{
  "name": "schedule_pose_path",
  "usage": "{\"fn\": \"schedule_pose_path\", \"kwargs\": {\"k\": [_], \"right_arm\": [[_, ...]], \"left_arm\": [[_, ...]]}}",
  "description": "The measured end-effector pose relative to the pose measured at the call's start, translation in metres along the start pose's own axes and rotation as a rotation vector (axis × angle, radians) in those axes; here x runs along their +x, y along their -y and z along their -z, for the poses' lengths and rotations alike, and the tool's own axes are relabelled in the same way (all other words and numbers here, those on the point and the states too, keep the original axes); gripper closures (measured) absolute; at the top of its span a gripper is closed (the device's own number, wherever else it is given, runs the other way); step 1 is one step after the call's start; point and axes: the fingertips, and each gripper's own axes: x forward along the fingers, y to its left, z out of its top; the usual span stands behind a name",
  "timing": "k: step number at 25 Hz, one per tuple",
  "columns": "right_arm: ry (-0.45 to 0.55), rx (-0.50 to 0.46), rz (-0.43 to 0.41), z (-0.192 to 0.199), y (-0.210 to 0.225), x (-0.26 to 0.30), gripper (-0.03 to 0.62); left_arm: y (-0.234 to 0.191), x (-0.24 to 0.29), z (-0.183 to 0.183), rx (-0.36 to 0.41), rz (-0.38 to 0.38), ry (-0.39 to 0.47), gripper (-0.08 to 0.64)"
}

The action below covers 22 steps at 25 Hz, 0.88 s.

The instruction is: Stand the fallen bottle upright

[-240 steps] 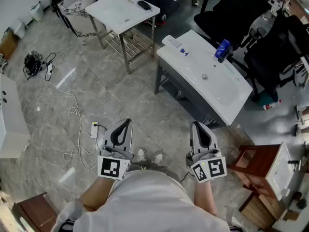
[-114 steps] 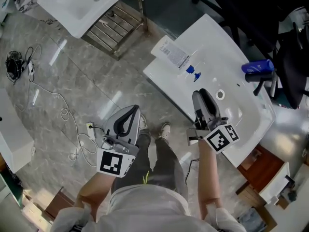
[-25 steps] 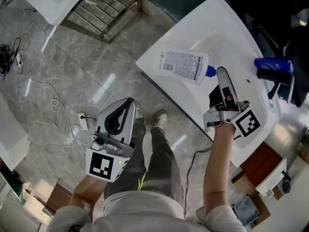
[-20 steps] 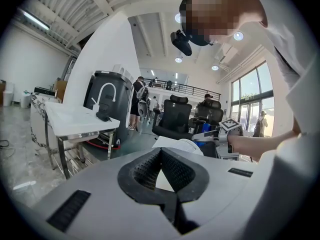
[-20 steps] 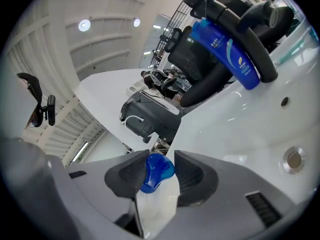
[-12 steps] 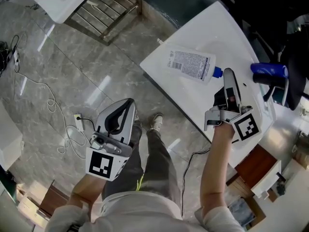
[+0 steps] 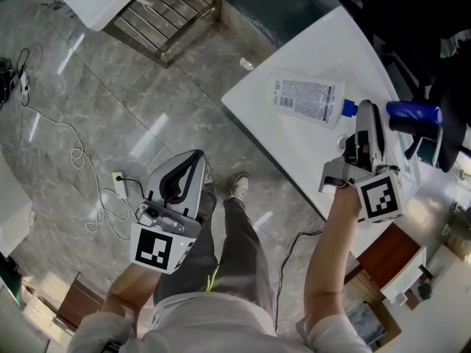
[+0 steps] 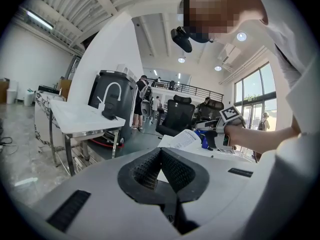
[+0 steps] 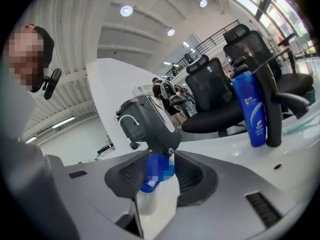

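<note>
The fallen bottle (image 7: 309, 100) is white with a printed label and a blue cap (image 7: 350, 109). It is over the white washbasin top (image 7: 294, 149), its body reaching left from the cap. My right gripper (image 7: 366, 120) is shut on the cap end. In the right gripper view the blue cap (image 9: 156, 170) sits between the pads with the white body (image 9: 155, 204) below it. My left gripper (image 7: 193, 155) hangs shut and holds nothing over the floor, away from the basin. From the left gripper view the bottle (image 8: 182, 139) shows beyond the joined jaws.
A blue bottle (image 7: 413, 112) stands upright beside a black faucet (image 9: 272, 109) at the basin's back edge. Black office chairs (image 9: 215, 91) stand behind it. A second white basin on a metal frame (image 7: 158, 6), a cable and a power strip (image 7: 121, 186) are on the marble floor.
My right gripper has rolled and risen with the bottle's cap end in its jaws, carrying the bottle to the right in the picture. The left gripper has barely shifted.
</note>
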Motion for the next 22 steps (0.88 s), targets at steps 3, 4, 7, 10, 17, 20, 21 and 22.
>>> {"fn": "schedule_pose_path", "kwargs": {"k": [3, 4, 7, 10, 17, 20, 21, 22], "right_arm": [[0.012, -0.057, -0.002, -0.007, -0.012, 0.004, 0.423], [0.016, -0.074, -0.001, -0.008, -0.015, 0.005, 0.423], [0.030, -0.137, 0.003, -0.012, -0.022, 0.007, 0.424], [0.047, -0.203, 0.013, -0.017, -0.031, 0.008, 0.425], [0.072, -0.346, 0.032, -0.026, -0.053, 0.012, 0.426], [0.088, -0.412, 0.039, -0.028, -0.063, 0.013, 0.426], [0.094, -0.438, 0.041, -0.028, -0.066, 0.013, 0.426], [0.101, -0.465, 0.041, -0.028, -0.070, 0.013, 0.426]], "left_arm": [[-0.002, -0.001, 0.003, -0.020, 0.002, -0.010, 0.545], [-0.002, -0.001, 0.003, -0.022, 0.002, -0.010, 0.545], [-0.003, -0.002, 0.008, -0.039, 0.000, -0.023, 0.545], [-0.008, -0.004, 0.009, -0.042, -0.005, -0.024, 0.545], [-0.017, -0.006, 0.001, -0.036, -0.013, 0.003, 0.545], [-0.019, -0.009, 0.004, -0.051, -0.012, -0.007, 0.545], [-0.020, -0.009, 0.004, -0.054, -0.012, -0.006, 0.545], [-0.021, -0.010, 0.005, -0.055, -0.013, -0.005, 0.545]]}}
